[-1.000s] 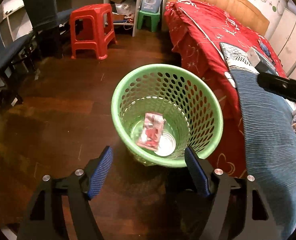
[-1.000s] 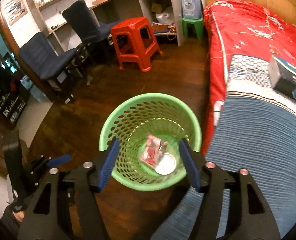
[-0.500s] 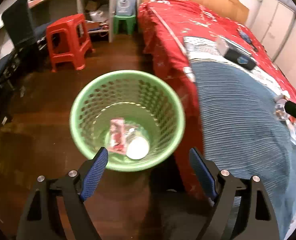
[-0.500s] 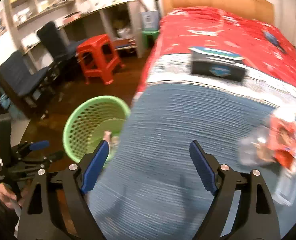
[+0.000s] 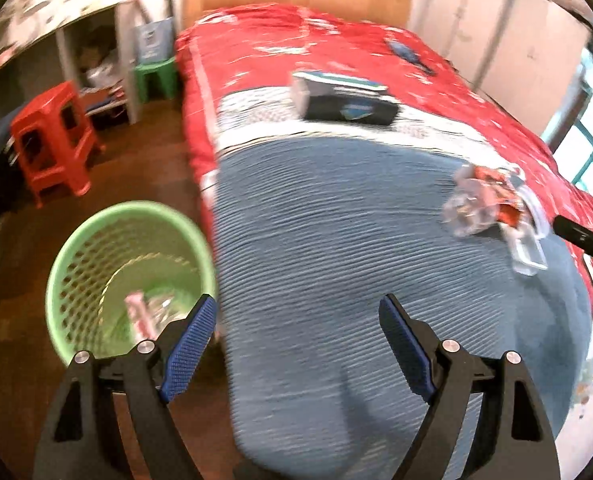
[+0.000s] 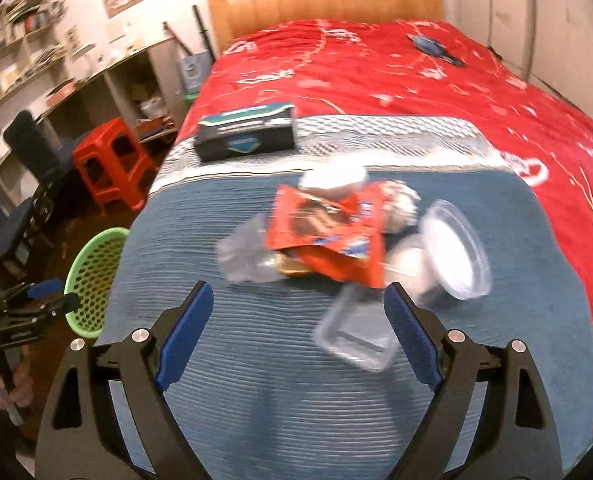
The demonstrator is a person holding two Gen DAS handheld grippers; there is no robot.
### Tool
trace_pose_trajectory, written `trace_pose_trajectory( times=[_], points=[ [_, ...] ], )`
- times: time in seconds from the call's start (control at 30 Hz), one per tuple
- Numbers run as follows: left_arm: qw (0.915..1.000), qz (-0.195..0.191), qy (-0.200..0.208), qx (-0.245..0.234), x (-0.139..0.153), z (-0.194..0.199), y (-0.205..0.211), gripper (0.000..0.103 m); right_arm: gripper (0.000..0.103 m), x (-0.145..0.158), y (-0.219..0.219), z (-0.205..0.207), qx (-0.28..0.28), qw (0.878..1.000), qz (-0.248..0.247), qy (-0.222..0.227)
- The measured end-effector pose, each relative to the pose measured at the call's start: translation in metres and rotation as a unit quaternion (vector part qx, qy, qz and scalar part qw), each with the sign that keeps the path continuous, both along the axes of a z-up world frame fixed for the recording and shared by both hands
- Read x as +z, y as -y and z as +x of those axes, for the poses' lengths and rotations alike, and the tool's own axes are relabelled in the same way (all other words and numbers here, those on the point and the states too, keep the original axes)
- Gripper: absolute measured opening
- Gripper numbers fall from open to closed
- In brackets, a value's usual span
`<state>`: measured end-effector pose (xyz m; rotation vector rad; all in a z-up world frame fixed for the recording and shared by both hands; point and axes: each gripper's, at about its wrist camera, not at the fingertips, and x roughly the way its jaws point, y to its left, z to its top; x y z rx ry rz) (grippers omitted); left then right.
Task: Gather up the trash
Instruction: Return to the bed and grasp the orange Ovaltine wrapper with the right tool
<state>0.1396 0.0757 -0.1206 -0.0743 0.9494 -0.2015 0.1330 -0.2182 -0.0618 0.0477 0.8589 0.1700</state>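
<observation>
Right tongs (image 6: 298, 318), jaws opening and empty, above orange snack wrapper (image 6: 328, 236) on blue ribbed blanket (image 6: 256, 380); left tongs (image 5: 298, 332) wide, empty, beside green perforated plastic basket (image 5: 96, 240)

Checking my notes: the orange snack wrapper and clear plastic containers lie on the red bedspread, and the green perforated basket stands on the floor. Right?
Not quite. In the right wrist view, the orange snack wrapper and clear plastic containers lie on the blue ribbed blanket, not the red bedspread. The green perforated basket does stand on the floor.
</observation>
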Motion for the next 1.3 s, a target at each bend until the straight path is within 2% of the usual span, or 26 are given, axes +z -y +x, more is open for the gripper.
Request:
trace_pose_trajectory(
  times=[0.27,0.67,0.97,1.1,1.3],
  points=[
    [0.9981,0.016,0.010,-0.059,0.009,0.018,0.054,0.080,0.086,-0.011,0.029,0.027,0.004,1.000,0.018,-0.014],
    [0.9943,0.027,0.015,-0.102,0.006,0.038,0.089,0.077,0.086,-0.033,0.031,0.078,0.021,0.997,0.056,-0.051],
    [0.9890,0.026,0.017,-0.145,0.000,0.058,0.118,0.077,0.086,-0.043,0.019,0.092,0.043,0.997,0.027,-0.065],
    [0.9850,0.032,0.025,-0.168,-0.001,0.065,0.133,0.077,0.066,-0.047,0.019,0.092,0.046,0.997,0.015,-0.067],
    [0.9777,0.037,0.032,-0.204,-0.007,0.078,0.157,0.077,0.053,-0.043,0.029,0.085,0.042,0.997,0.023,-0.057]
  ],
)
